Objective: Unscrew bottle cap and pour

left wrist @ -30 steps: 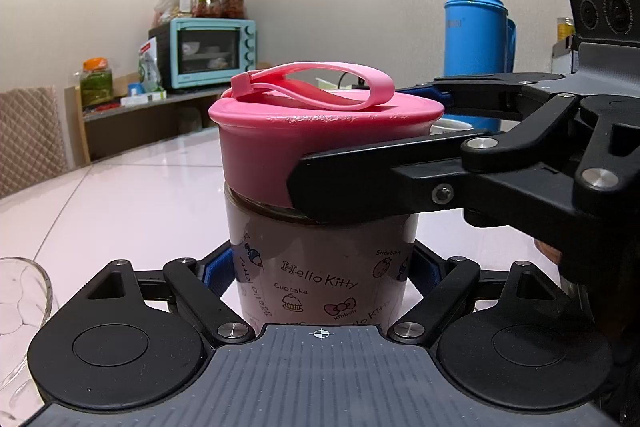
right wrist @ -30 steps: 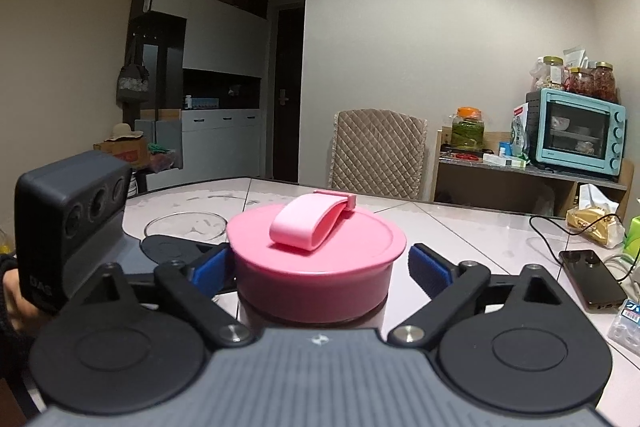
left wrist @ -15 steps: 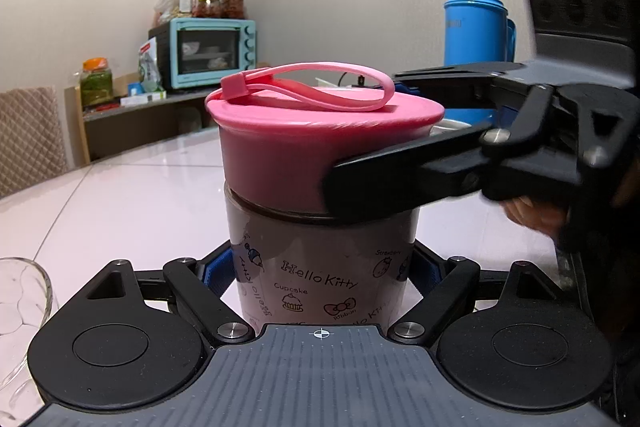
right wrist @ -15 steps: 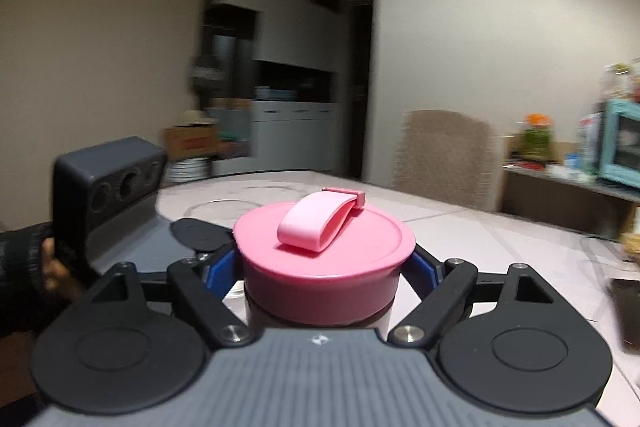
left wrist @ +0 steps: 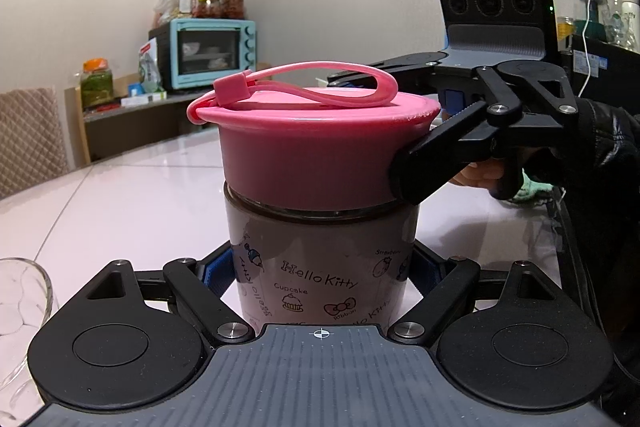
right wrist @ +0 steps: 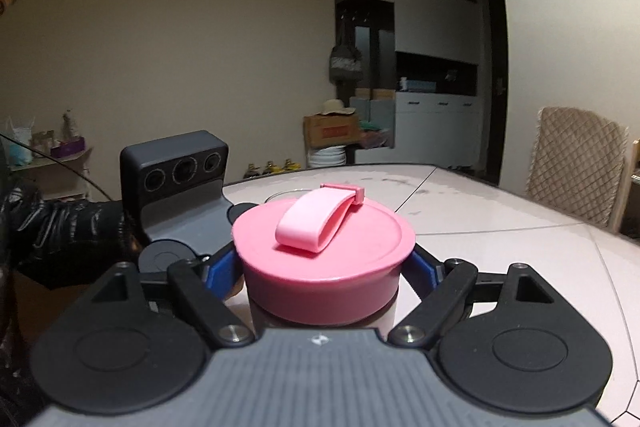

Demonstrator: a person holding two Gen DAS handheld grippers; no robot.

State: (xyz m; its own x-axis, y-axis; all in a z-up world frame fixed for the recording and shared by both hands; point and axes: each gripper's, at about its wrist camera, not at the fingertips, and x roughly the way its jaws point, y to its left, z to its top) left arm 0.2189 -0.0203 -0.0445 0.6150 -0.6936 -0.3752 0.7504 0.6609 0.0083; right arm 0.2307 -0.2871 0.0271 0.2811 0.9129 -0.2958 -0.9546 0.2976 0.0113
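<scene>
A Hello Kitty bottle point(left wrist: 320, 267) with dark liquid stands upright on the white table point(left wrist: 120, 195). Its wide pink cap point(left wrist: 312, 155) carries a pink strap loop point(left wrist: 320, 83). My left gripper point(left wrist: 320, 271) is shut on the bottle body, blue pads on both sides. My right gripper point(right wrist: 322, 267) is shut on the pink cap point(right wrist: 324, 259), blue pads pressed on its rim. In the left wrist view the right gripper's fingers point(left wrist: 452, 155) reach the cap from the right. The strap point(right wrist: 316, 223) lies on top of the cap.
A clear glass point(left wrist: 20, 307) stands at the lower left beside the left gripper. A teal toaster oven point(left wrist: 208, 51) and jars sit on a shelf behind. A padded chair point(right wrist: 576, 163) stands at the table's far side.
The right gripper has swung around the bottle while shut on the cap. The cap and its strap have turned with it. The bottle and left gripper stay still.
</scene>
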